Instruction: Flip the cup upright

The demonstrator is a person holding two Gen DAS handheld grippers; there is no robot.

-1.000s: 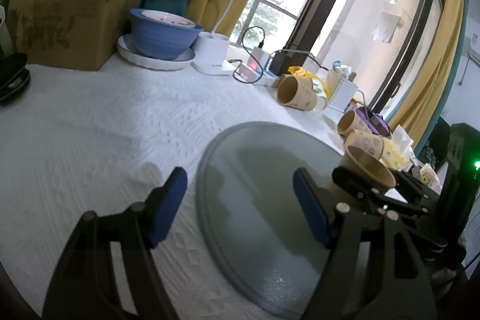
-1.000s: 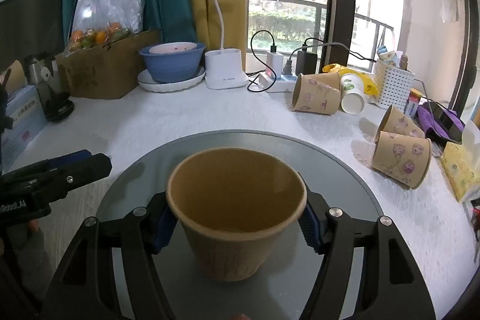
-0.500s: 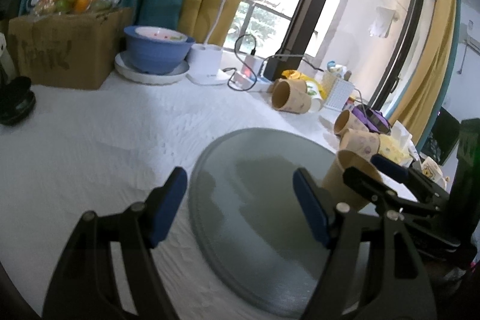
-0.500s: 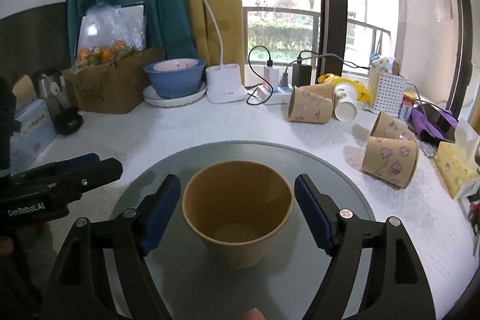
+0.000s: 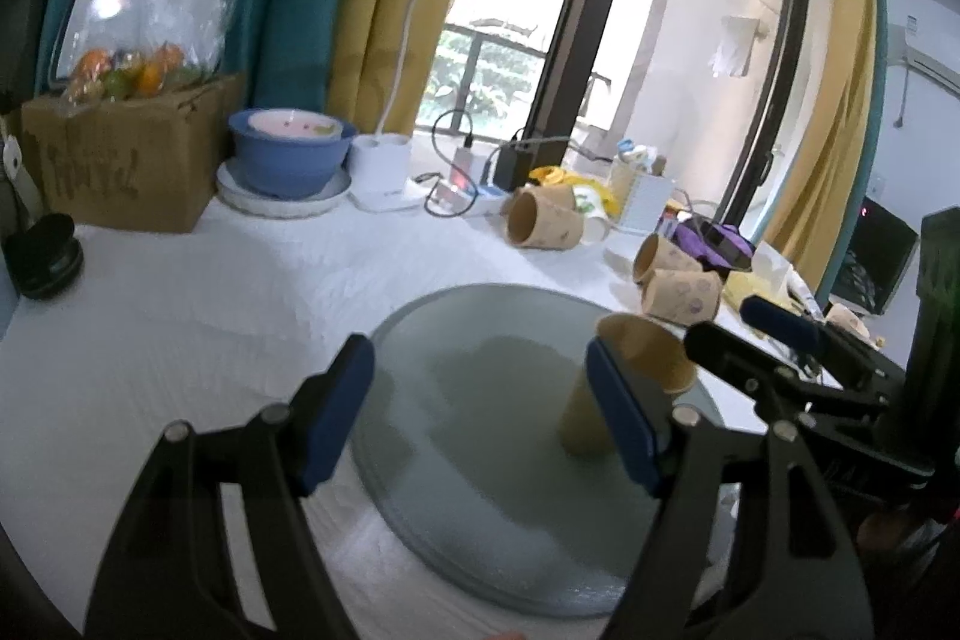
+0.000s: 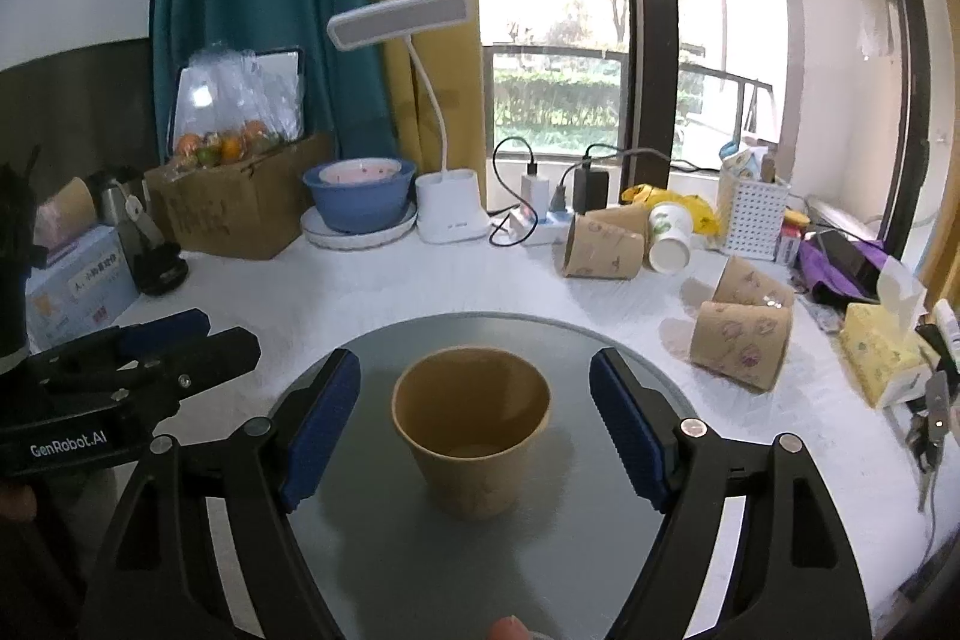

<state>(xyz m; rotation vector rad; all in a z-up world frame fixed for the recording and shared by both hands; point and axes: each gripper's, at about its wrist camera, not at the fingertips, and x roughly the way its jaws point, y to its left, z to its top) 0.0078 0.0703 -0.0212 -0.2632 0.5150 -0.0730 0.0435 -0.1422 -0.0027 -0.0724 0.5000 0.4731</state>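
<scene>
A brown paper cup (image 6: 474, 436) stands upright on the round grey glass plate (image 6: 372, 562). My right gripper (image 6: 474, 430) is open, its blue pads on either side of the cup and apart from it. In the left wrist view the cup (image 5: 630, 382) stands at the plate's right part, partly behind my right pad. My left gripper (image 5: 480, 418) is open and empty above the plate (image 5: 480, 478). The left gripper also shows at the left of the right wrist view (image 6: 168, 346).
Several brown cups lie on their sides: one (image 6: 600, 244) beside a white cup (image 6: 669, 235) at the back, two (image 6: 741, 334) at the right. A lamp (image 6: 444, 196), blue bowl (image 6: 360, 190), cardboard box (image 6: 240, 208), tissue box (image 6: 879, 352) and cables ring the table.
My right gripper opened, let go of the cup and drew back; the cup stays upright on the plate. The left gripper rose and tilted, showing more of the room.
</scene>
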